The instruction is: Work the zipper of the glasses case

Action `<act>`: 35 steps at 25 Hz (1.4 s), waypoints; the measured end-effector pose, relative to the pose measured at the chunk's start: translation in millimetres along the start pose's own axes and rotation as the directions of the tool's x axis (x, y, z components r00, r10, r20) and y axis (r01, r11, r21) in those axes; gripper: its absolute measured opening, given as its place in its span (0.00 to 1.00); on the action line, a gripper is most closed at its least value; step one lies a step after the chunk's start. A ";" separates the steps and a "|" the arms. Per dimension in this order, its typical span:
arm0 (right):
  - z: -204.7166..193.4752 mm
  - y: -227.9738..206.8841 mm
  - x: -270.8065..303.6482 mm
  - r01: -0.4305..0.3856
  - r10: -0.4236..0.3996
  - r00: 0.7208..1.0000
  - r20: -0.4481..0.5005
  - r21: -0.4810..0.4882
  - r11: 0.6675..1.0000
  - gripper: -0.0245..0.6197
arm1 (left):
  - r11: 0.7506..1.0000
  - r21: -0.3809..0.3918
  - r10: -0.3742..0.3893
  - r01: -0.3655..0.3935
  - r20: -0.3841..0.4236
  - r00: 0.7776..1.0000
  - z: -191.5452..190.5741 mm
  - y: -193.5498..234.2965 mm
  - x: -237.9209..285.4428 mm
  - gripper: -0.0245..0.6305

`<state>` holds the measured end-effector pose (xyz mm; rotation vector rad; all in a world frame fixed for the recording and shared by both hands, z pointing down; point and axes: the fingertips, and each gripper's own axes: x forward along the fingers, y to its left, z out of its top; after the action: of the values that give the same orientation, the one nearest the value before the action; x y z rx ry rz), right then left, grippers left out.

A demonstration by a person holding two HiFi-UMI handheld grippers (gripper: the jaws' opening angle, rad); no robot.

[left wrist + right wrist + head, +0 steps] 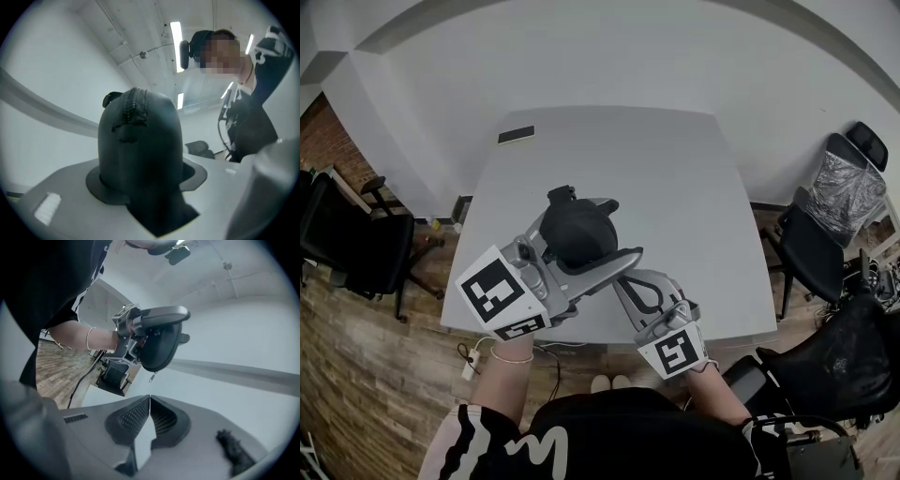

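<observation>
The black glasses case (572, 225) is held above the grey table (675, 187), clamped between the jaws of my left gripper (605, 234). In the left gripper view the case (140, 136) stands upright between the pads, its zipper seam (136, 105) running over the top towards the camera. My right gripper (626, 281) sits just right of and below the case, apart from it. In the right gripper view its pads (150, 399) meet with nothing between them, and the case (159, 341) hangs ahead with a small metal zipper pull (151, 377) dangling under it.
A small dark flat object (517, 135) lies at the table's far left corner. Black office chairs stand left (366, 248) and right (825, 234) of the table. The person's lap is at the near edge.
</observation>
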<state>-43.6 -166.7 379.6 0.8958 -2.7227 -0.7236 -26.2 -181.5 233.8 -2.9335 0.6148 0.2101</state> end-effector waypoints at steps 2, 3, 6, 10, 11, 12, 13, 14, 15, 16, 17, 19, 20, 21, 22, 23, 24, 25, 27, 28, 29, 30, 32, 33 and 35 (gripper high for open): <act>-1.7 -3.5 -8.1 0.016 -0.016 1.000 -0.001 0.045 0.999 0.05 | 0.984 0.049 0.172 -0.171 -0.028 0.985 -5.9 19.9 -15.9 0.45; 0.6 -10.0 -13.1 0.044 -0.045 0.999 0.004 0.084 0.995 0.05 | 0.967 0.067 0.249 -0.245 -0.045 0.968 -11.6 27.2 -23.7 0.45; 11.1 -40.5 -27.0 0.163 -0.165 0.986 -0.010 0.222 0.961 0.05 | 0.907 0.111 0.415 -0.406 -0.084 0.906 -34.5 37.1 -42.5 0.45; 35.8 -69.8 -36.0 0.235 -0.247 0.969 0.010 0.281 0.931 0.05 | 0.850 0.126 0.524 -0.511 -0.111 0.844 -61.5 33.9 -51.6 0.45; 42.0 -72.6 -36.5 0.239 -0.255 0.967 0.018 0.284 0.928 0.05 | 0.843 0.125 0.536 -0.524 -0.108 0.837 -65.1 30.7 -53.1 0.45; 47.6 -74.2 -36.7 0.243 -0.261 0.965 0.026 0.288 0.926 0.05 | 0.833 0.123 0.551 -0.540 -0.100 0.828 -67.7 27.4 -55.3 0.45; 52.0 -75.1 -36.7 0.246 -0.267 0.963 0.032 0.293 0.924 0.05 | 0.822 0.119 0.567 -0.557 -0.091 0.819 -69.8 24.3 -57.8 0.45; 54.8 -75.5 -36.8 0.248 -0.270 0.962 0.033 0.303 0.920 0.05 | 0.812 0.115 0.581 -0.572 -0.083 0.809 -71.9 21.5 -60.0 0.45; 55.7 -75.5 -36.9 0.249 -0.271 0.962 0.027 0.315 0.916 0.05 | 0.805 0.111 0.592 -0.583 -0.079 0.802 -74.0 19.3 -61.4 0.45; 54.9 -74.7 -37.1 0.249 -0.270 0.963 0.018 0.325 0.912 0.05 | 0.799 0.108 0.600 -0.592 -0.078 0.796 -75.8 17.7 -62.0 0.45; 52.9 -73.0 -37.6 0.247 -0.265 0.964 0.010 0.331 0.910 0.05 | 0.794 0.106 0.607 -0.598 -0.078 0.791 -76.9 16.6 -62.1 0.45; 49.0 -69.8 -39.1 0.243 -0.261 0.965 0.010 0.330 0.912 0.05 | 0.787 0.101 0.616 -0.609 -0.071 0.784 -76.8 15.1 -61.4 0.45; 47.7 -68.8 -39.8 0.242 -0.262 0.965 0.017 0.328 0.913 0.05 | 0.785 0.100 0.619 -0.612 -0.066 0.783 -76.2 14.6 -60.9 0.45; 46.7 -68.2 -40.1 0.242 -0.263 0.965 0.020 0.329 0.913 0.05 | 0.784 0.099 0.620 -0.613 -0.062 0.782 -75.4 14.4 -60.5 0.45; 46.1 -67.9 -39.8 0.242 -0.264 0.964 0.022 0.332 0.912 0.05 | 0.783 0.100 0.620 -0.614 -0.059 0.782 -74.6 14.6 -60.5 0.45; 46.1 -67.6 -38.9 0.242 -0.265 0.964 0.023 0.336 0.910 0.05 | 0.783 0.100 0.620 -0.614 -0.057 0.782 -73.9 15.0 -60.9 0.45; 46.6 -67.1 -37.5 0.240 -0.264 0.964 0.024 0.339 0.910 0.05 | 0.783 0.101 0.621 -0.614 -0.057 0.782 -73.3 15.5 -61.5 0.45; 47.2 -66.4 -36.4 0.237 -0.261 0.965 0.025 0.340 0.910 0.05 | 0.782 0.102 0.621 -0.614 -0.057 0.782 -73.1 15.5 -62.1 0.45; 46.5 -64.3 -36.4 0.227 -0.248 0.969 0.021 0.338 0.914 0.05 | 0.781 0.108 0.622 -0.615 -0.060 0.781 -74.2 13.7 -61.4 0.45; 44.4 -62.7 -37.3 0.222 -0.239 0.971 0.009 0.338 0.915 0.05 | 0.781 0.110 0.623 -0.615 -0.063 0.780 -75.5 12.5 -60.6 0.45; 41.0 -60.8 -38.3 0.219 -0.228 0.973 -0.012 0.340 0.915 0.05 | 0.780 0.109 0.624 -0.616 -0.066 0.779 -77.1 11.6 -60.2 0.45; 37.9 -59.3 -38.8 0.220 -0.221 0.975 -0.036 0.340 0.914 0.05 | 0.780 0.105 0.625 -0.617 -0.068 0.778 -78.5 11.2 -60.5 0.45; 38.5 -59.3 -37.1 0.225 -0.220 0.974 -0.052 0.330 0.917 0.05 | 0.781 0.097 0.624 -0.618 -0.069 0.778 -79.5 11.9 -61.7 0.45; 38.3 -59.2 -36.1 0.226 -0.219 0.974 -0.058 0.324 0.919 0.05 | 0.783 0.096 0.621 -0.615 -0.068 0.781 -79.3 12.4 -61.6 0.45; 36.2 -59.1 -35.1 0.226 -0.216 0.974 -0.068 0.322 0.919 0.05 | 0.789 0.097 0.613 -0.607 -0.065 0.787 -78.6 12.4 -59.9 0.45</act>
<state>3.1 -172.9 317.8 1.2913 -2.7897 -0.2849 -77.0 -182.2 319.4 -2.5774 1.5461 0.1071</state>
